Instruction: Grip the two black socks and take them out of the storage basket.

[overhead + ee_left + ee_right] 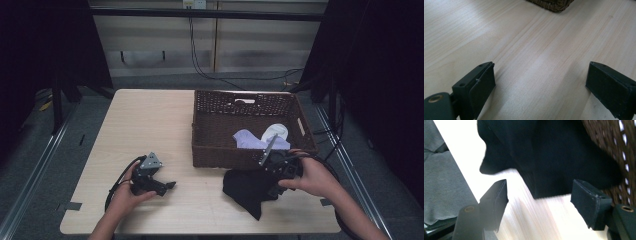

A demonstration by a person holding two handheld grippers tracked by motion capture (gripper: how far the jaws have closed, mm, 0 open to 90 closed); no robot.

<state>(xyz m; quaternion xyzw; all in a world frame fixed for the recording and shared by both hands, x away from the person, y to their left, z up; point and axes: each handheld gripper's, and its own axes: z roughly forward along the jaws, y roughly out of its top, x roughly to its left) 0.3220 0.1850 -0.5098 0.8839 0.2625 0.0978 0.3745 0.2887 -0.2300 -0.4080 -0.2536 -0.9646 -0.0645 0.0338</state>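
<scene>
where it lies, black cloth (pixel 554 157) sits just beyond right tool (pixel 539 195).

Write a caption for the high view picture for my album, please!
Right tool open over a black cloth beside the wicker basket; left tool open.

A pale wood-grain bench (pixel 150 130) with rounded corners stands on grey floor (pixel 30 165). Behind the bench runs a light panelled wall (pixel 260 45), with black cables (pixel 200 60) hanging down it to the floor. Dark curtains (pixel 45 45) flank the bench on both sides. Metal rails (pixel 35 165) lie on the floor along each side of it.
</scene>
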